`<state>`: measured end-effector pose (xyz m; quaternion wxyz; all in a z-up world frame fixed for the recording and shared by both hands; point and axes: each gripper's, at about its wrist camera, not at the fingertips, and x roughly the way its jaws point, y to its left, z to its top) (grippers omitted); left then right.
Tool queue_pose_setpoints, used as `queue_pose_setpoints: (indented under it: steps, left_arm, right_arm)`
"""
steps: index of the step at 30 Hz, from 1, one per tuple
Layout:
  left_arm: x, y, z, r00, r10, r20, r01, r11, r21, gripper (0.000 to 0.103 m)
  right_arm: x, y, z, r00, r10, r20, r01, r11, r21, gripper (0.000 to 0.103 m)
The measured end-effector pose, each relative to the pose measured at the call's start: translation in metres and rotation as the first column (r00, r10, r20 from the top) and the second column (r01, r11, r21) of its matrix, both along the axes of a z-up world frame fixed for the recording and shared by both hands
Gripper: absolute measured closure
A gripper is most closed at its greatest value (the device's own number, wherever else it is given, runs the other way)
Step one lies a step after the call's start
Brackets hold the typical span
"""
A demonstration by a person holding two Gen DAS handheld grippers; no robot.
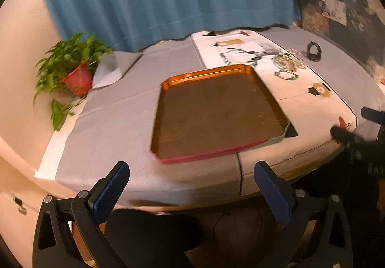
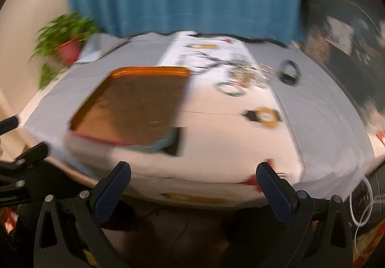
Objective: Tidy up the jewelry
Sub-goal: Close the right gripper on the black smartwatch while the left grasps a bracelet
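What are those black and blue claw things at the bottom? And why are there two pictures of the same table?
Each claw is a grabbing tool that a person holds, one in each hand. A small camera sits on each, so you get two pictures: one from the left tool, one from the right tool. Both are open and hold nothing. On the table lie an orange tray with nothing in it, a pile of bracelets, a black band and a potted plant.
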<state>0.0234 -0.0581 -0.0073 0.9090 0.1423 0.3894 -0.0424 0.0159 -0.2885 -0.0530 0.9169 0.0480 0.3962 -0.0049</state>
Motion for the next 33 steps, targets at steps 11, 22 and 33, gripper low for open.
queue_pose_setpoints:
  steps: [11,22,33]
  left_arm:
    - [0.089,-0.097,0.007,0.986,-0.143,-0.086,0.139,0.989,-0.059,0.000]
    - [0.211,-0.230,-0.047,0.884,-0.352,-0.308,0.346,0.935,-0.074,0.001]
    - [0.257,-0.259,-0.088,0.804,-0.431,-0.409,0.409,0.901,-0.145,0.091]
  right_arm:
    - [0.079,-0.149,-0.031,0.975,-0.217,-0.035,0.219,0.975,0.042,0.000]
    - [0.216,-0.225,-0.059,0.972,-0.219,-0.089,0.223,0.974,0.037,0.000]
    - [0.295,-0.215,-0.073,0.993,-0.086,-0.076,0.083,0.996,-0.039,0.027]
